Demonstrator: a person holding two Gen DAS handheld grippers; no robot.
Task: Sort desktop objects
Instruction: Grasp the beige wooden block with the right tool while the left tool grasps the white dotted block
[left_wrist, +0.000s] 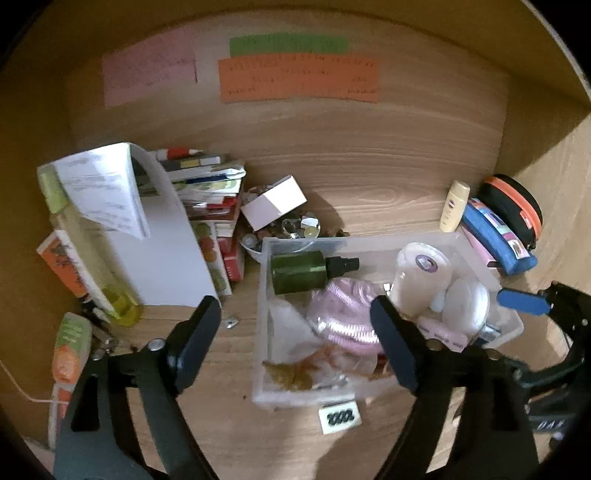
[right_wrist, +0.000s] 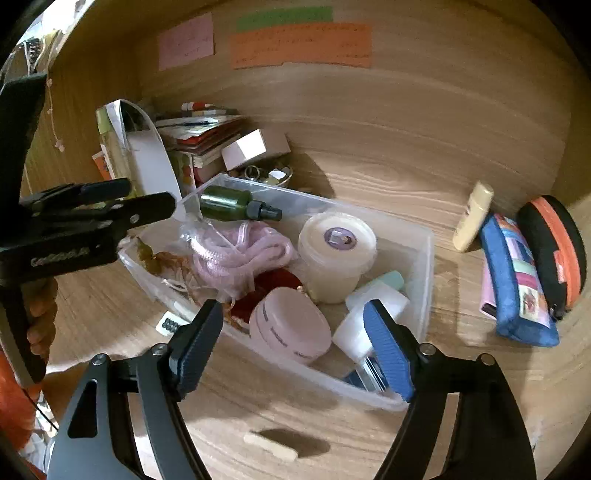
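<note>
A clear plastic bin (left_wrist: 476, 254) (right_wrist: 424, 258) stands on the wooden desk. In it lie a green spray bottle (left_wrist: 299, 271) (right_wrist: 225, 203), a pink net pouch (left_wrist: 343, 314) (right_wrist: 240, 254), a white tub (left_wrist: 421, 277) (right_wrist: 336, 251), a pink round jar (right_wrist: 290, 325) and small white containers (right_wrist: 376, 299). My left gripper (left_wrist: 295, 314) is open and empty over the bin's near left part. My right gripper (right_wrist: 293, 325) is open and empty over the pink jar. The left gripper also shows in the right wrist view (right_wrist: 147, 201), at the bin's far left corner.
Papers and a stack of booklets (left_wrist: 207, 206) pile at the left, with a yellow bottle (left_wrist: 88, 258) and tubes. A white box (left_wrist: 275, 201) sits on a bowl of trinkets. A cream tube (right_wrist: 472, 218), blue pouch (right_wrist: 517, 280) and black-orange case (right_wrist: 557, 251) lie right. A small stick (right_wrist: 269, 446) lies near.
</note>
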